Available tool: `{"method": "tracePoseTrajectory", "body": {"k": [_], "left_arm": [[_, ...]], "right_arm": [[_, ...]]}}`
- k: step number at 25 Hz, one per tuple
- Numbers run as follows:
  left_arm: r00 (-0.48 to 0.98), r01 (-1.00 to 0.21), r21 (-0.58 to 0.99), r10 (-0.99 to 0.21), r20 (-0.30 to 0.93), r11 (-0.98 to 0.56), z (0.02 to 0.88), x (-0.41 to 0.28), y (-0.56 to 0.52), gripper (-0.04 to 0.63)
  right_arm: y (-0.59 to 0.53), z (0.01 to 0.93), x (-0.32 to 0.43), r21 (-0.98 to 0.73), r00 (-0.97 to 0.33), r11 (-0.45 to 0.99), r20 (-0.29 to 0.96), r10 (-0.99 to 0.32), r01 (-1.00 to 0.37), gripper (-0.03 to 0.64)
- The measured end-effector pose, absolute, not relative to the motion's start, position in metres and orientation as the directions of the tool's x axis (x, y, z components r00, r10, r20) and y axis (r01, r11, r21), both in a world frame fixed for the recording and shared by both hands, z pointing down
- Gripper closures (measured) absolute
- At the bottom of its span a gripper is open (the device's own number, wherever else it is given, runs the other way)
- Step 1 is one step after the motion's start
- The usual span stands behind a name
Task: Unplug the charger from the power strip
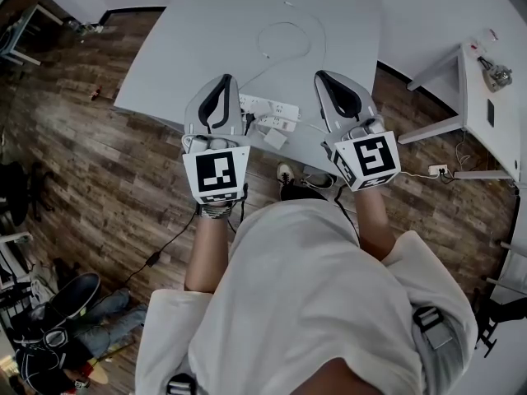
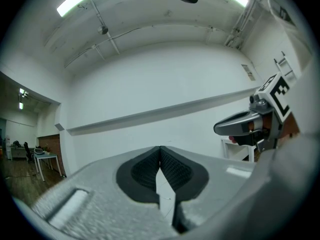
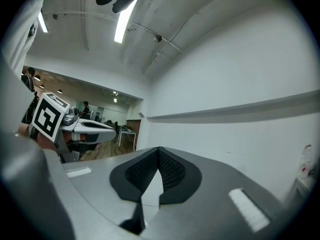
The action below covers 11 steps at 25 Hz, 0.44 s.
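A white power strip point(image 1: 265, 104) lies near the front edge of the pale grey table point(image 1: 206, 31). A white charger block point(image 1: 278, 124) sits against its near side, and a thin white cable point(image 1: 284, 38) loops away behind it. My left gripper point(image 1: 224, 79) hovers just left of the strip, shut with nothing between its jaws. My right gripper point(image 1: 323, 76) hangs just right of it, also shut and empty. In the left gripper view the shut left gripper point(image 2: 160, 148) faces a white wall, with the right gripper point(image 2: 245, 126) alongside. The right gripper view shows the right gripper point(image 3: 159, 149) shut and the left gripper point(image 3: 85, 129) beside it.
A white side table point(image 1: 486, 97) stands at the right with a small socket block point(image 1: 437, 170) on the floor beside it. Shoes point(image 1: 288, 174) lie under the table's edge. A black cable point(image 1: 165, 245) runs over the wood floor, and someone's legs point(image 1: 90, 319) show at lower left.
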<state>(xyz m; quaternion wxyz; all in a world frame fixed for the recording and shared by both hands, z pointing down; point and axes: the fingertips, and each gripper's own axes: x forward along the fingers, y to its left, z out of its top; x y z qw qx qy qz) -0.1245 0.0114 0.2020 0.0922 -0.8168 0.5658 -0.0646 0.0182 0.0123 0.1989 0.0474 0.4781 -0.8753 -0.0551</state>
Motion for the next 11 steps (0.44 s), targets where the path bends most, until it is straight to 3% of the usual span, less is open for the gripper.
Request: {"method": "tracePoseTrajectory", "body": {"k": [11], "left_arm": [[0.374,-0.902,-0.211,-0.926,0.051,-0.376,0.216,-0.115,0.001,0.591]], "right_arm": [[0.005,0.204,0.021,0.136,-0.537,0.537,0.04,-0.843,-0.833,0.615]]}}
